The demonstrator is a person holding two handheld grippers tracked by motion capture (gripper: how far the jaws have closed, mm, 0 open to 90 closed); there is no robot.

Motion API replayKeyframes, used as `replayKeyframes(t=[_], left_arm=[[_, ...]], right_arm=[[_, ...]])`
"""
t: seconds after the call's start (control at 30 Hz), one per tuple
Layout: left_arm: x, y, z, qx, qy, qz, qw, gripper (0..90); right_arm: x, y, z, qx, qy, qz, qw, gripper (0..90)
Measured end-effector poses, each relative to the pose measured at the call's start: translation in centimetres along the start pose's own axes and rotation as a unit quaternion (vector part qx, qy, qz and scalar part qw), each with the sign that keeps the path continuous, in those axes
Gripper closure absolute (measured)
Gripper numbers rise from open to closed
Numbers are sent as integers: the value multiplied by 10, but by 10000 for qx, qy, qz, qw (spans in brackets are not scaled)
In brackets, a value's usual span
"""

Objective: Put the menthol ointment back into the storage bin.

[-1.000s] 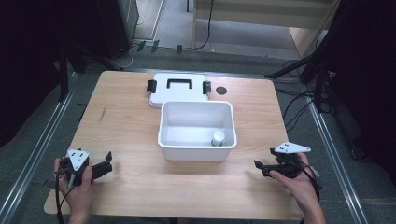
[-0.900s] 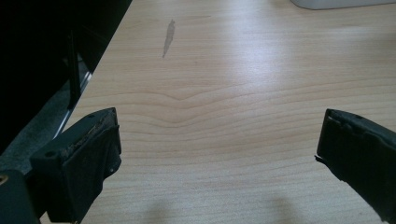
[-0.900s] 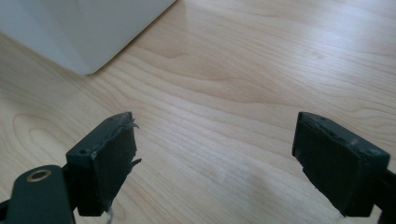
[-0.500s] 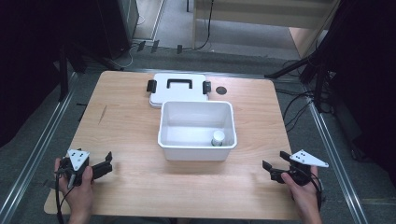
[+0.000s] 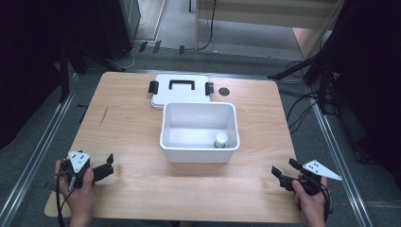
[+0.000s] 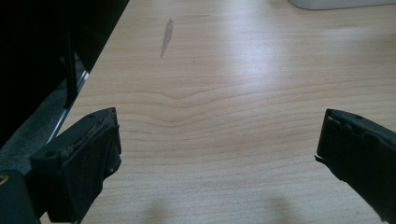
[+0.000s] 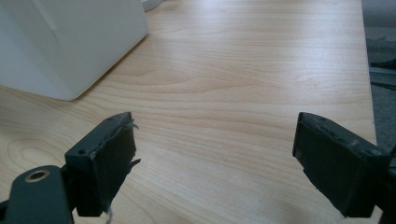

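Centrally, a white bin (image 5: 198, 127) is sitting open on the wooden table (image 5: 127, 127), and a small white bottle (image 5: 221, 140) is standing upright inside it, against the near wall toward the bin's right corner. Just behind the bin, a white lid (image 5: 180, 91) with a black handle and two black side latches is lying flat, touching or nearly touching the bin's far rim. A small dark round disc (image 5: 224, 91) is lying beside the lid's right latch. The left gripper (image 5: 107, 166) is resting at the table's near left corner, held in the person's left hand (image 5: 80, 194), its jaws standing wide apart with nothing between them; its own view is looking along bare wood past a dark streak (image 6: 166, 36). The right gripper (image 5: 283, 173) is hovering at the near right corner, well apart from the bin, its jaws likewise spread wide and empty; the bin's corner is showing at upper left in its view.
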State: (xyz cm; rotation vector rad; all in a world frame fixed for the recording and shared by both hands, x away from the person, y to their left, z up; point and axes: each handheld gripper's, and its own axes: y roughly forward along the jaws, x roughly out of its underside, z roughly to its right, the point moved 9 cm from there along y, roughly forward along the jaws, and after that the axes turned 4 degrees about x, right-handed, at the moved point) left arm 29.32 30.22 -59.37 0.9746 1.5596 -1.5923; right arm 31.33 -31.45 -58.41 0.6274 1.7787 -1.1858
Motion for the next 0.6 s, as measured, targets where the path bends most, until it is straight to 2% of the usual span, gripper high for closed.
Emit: replayKeyframes(t=[0.3, 0.6], left_arm=[[0, 1, 0, 54, -64, -12, 10000, 1], [0, 1, 0, 59, -71, -16, 10000, 1]], right_arm=[[-4, -4, 9, 96, 260, 397, 9988, 141], [-4, -5, 8, 63, 264, 446, 9986, 142]])
